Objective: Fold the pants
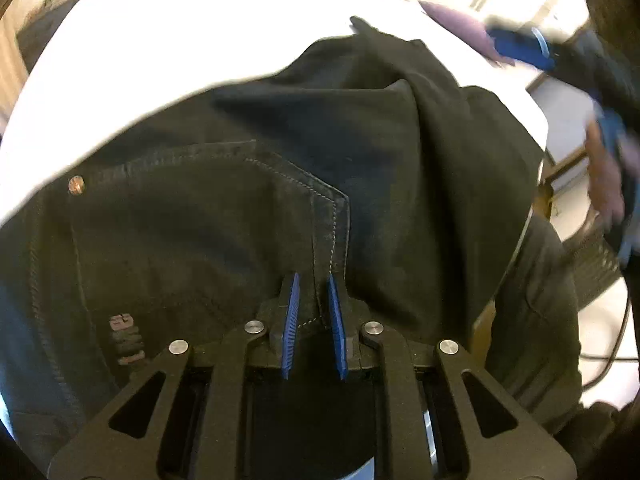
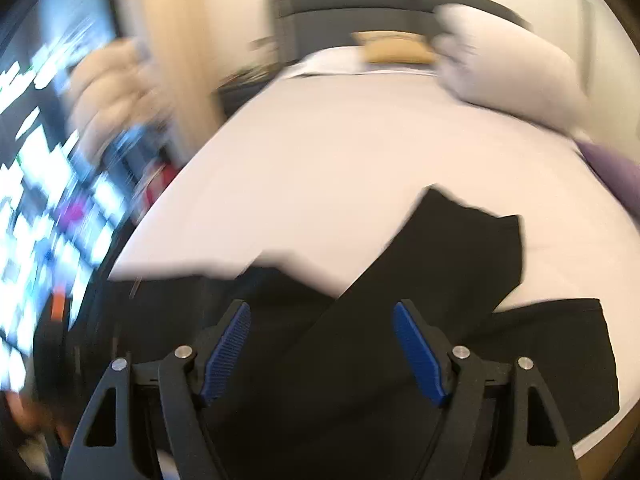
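Denim-like black pants [image 1: 280, 200] look soft and floppy — left claw [image 1: 314, 280] clamped on their stitched seam, right claw [image 2: 322, 312] spread apart, empty, above them.

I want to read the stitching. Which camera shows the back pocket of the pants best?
The left wrist view: the pocket fills the frame, its stitched edge sharp. The right wrist view is blurred and shows only plain black pants on the bed, no pocket.

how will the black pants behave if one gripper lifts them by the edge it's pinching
The black pants look floppy: they already lie in soft folds and creases on the white bed, so they would probably drape and hang. The denim seams and pocket stitching suggest some weight. The left gripper pinches only a narrow edge, which might slip.
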`<control>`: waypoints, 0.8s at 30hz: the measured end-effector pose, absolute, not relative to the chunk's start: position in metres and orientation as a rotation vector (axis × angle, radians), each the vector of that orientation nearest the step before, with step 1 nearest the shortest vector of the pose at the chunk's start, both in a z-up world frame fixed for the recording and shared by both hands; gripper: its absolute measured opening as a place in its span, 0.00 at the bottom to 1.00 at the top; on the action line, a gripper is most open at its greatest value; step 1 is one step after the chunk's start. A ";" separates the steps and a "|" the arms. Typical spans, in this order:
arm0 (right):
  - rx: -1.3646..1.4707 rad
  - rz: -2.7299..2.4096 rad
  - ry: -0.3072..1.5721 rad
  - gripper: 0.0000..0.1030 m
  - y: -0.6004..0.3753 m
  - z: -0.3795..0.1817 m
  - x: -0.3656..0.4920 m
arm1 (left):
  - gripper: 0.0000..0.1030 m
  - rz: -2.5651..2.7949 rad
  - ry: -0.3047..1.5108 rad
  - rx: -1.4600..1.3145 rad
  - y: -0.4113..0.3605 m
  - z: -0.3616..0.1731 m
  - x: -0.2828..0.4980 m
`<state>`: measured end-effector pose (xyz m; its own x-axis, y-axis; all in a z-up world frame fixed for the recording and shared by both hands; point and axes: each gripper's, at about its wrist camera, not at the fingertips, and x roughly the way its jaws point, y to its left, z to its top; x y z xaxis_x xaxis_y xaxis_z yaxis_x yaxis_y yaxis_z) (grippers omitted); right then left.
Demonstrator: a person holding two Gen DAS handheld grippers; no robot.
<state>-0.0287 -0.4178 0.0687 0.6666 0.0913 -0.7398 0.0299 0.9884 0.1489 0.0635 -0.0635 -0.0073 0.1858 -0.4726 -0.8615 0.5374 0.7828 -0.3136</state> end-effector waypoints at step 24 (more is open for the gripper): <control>0.277 -0.393 1.152 0.08 -0.517 -0.043 0.178 | 0.14 -0.727 1.204 0.052 -0.066 -0.024 0.061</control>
<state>0.1778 -0.5170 -0.0425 0.3505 -0.1589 -0.9230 0.4385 0.8987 0.0118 0.0614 -0.0661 -0.0239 0.1634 -0.4830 -0.8602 0.5362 0.7754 -0.3335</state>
